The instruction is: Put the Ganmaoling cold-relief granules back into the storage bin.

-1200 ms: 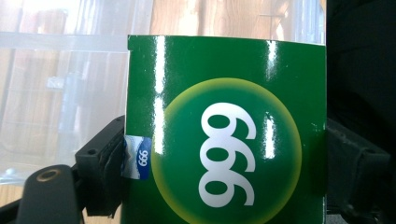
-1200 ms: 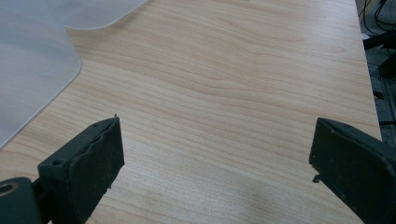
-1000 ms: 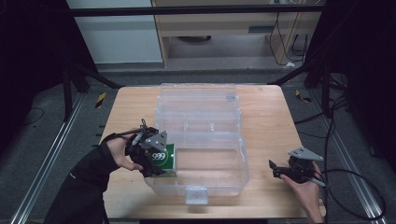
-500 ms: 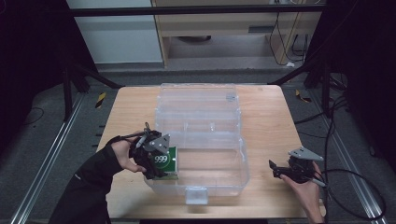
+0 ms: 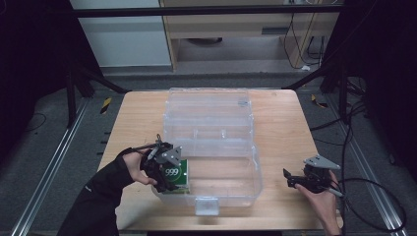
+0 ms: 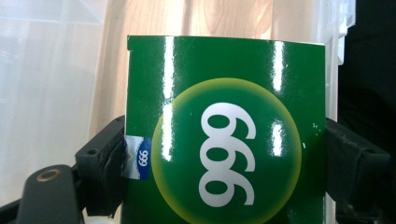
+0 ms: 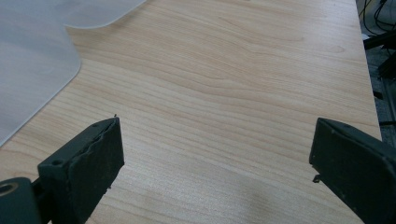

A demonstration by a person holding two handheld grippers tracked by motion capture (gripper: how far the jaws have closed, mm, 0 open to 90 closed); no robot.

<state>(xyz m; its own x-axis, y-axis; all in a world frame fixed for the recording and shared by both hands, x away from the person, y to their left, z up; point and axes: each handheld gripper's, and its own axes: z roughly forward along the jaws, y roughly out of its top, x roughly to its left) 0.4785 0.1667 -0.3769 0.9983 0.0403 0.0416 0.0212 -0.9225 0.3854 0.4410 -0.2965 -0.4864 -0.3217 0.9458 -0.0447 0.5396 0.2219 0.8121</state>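
Note:
A glossy green box (image 6: 224, 135) printed with "999" sits between the two black jaws of my left gripper (image 6: 224, 163), which is shut on it. From above, that box (image 5: 176, 175) is inside the left end of the clear plastic bin (image 5: 231, 189), with my left gripper (image 5: 164, 169) reaching over the bin's left wall. My right gripper (image 5: 290, 179) rests low over the table at the right, open, with only bare wood between its jaws (image 7: 215, 168).
The bin's clear lid (image 5: 209, 115) lies open behind it, toward the table's far side. A latch tab (image 5: 206, 205) juts from the bin's front wall. The wooden table (image 5: 280, 128) has bare room at the right; dark floor, rails and cables surround it.
My left gripper has sunk with the green box, lower into the bin's left end. The right gripper has stayed where it was.

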